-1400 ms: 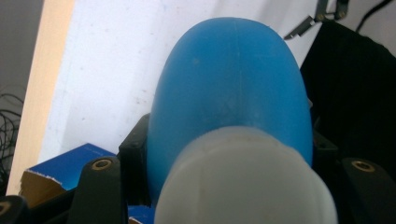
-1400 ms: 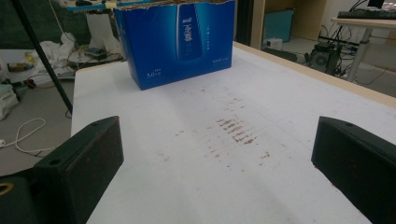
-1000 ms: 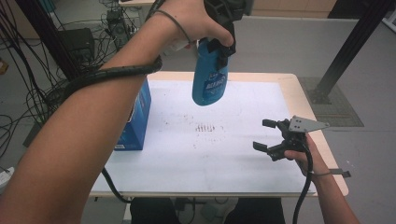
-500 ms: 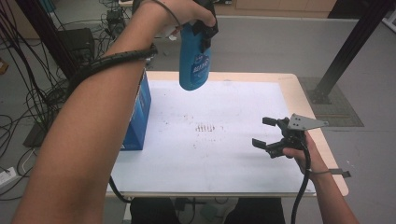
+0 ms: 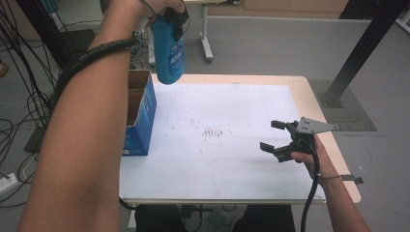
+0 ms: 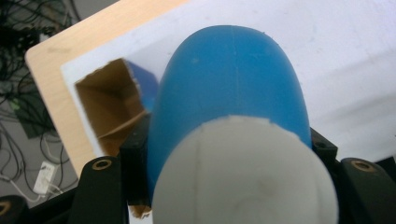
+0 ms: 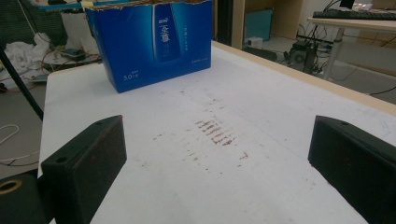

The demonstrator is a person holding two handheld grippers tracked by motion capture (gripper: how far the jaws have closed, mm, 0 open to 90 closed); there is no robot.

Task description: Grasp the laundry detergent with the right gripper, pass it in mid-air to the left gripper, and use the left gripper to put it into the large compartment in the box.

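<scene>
Table (image 5: 251, 183) covered by a white sheet, wooden edge left bare along the far and right sides; faint brown scuff marks (image 5: 211, 131) are seen near the middle of the sheet

Blue box (image 5: 140, 118) is stood at the left edge of the table, top open, cardboard inside exposed; a divider is visible within from the left gripper view (image 6: 109, 105)

Blue bottle (image 5: 168, 48) is held in the air by the left gripper (image 5: 175, 19), above the far left part of the table, just beyond and to the right of the box's open top. Long axis is kept close to upright, slightly tilted, white cap (image 6: 245, 172) up at the jaws, rounded bottom hanging down. Jaws are clamped on the bottle's upper part, one on each side

Key relation: box opening lies down and to the left of the bottle's bottom end, near but not yet beneath it. Judged: a short carry leftward, then a straight lowering, would be called for; the near box wall and the divider are the likely snag points

Right gripper (image 5: 275, 137) is held low over the right side of the table, well apart from the box, jaws spread wide with nothing between them. The path between bottle and box is not crossed by it
</scene>
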